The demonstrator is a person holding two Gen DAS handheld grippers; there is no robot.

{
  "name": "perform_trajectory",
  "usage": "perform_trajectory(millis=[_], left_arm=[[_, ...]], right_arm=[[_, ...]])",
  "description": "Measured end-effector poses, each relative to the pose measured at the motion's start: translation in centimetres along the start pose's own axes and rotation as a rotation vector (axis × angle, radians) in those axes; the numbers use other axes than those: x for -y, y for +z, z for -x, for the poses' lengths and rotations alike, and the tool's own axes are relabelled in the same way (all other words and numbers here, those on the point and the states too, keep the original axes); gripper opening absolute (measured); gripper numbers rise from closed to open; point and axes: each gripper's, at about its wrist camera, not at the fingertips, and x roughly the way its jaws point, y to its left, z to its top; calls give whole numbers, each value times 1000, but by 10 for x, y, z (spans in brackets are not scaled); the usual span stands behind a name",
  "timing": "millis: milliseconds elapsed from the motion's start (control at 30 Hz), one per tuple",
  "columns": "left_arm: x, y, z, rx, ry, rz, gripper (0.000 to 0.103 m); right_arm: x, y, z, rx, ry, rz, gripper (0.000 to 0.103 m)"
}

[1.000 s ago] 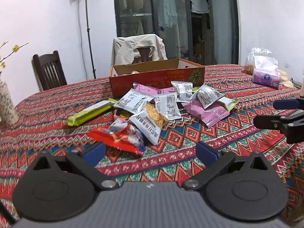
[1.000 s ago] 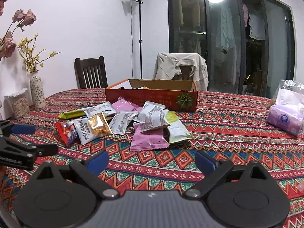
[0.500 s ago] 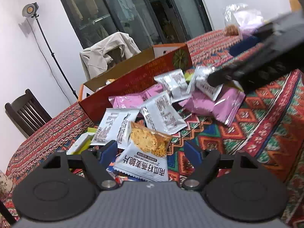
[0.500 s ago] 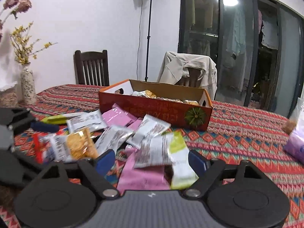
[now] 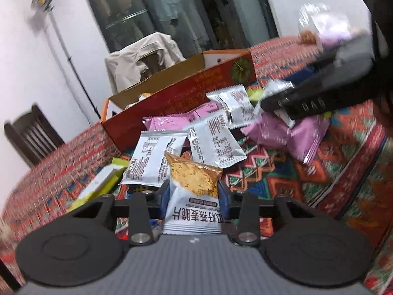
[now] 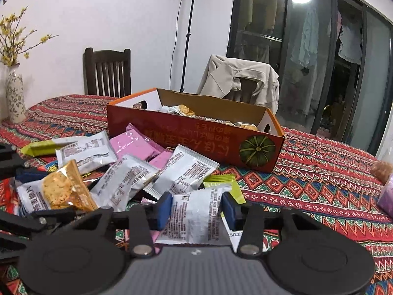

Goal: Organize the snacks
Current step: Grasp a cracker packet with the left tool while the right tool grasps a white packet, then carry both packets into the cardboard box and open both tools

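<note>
Both grippers are closing on packets from the heap: the left gripper (image 5: 194, 194) pinching a cracker packet (image 5: 194, 196), the right gripper (image 6: 196, 209) a silver packet (image 6: 194, 216) between its fingers. Next, presumably, lifting both into the red box (image 6: 196, 140) beyond the fingertips.

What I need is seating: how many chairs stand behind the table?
2: a dark wooden chair at left, and a jacket-draped chair behind the red box. More may be out of view.
</note>
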Motion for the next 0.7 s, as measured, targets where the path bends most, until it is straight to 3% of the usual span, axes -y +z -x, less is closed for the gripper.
perform_trajectory(millis=[167, 367, 700], left_arm=[[-14, 2, 32, 38, -33, 194, 38], [-22, -8, 85, 84, -48, 421, 38], [-4, -22, 155, 146, -69, 460, 38]], right_arm=[[6, -1, 23, 17, 13, -19, 41], [7, -9, 88, 66, 46, -31, 41], [-4, -37, 189, 119, 81, -56, 41]])
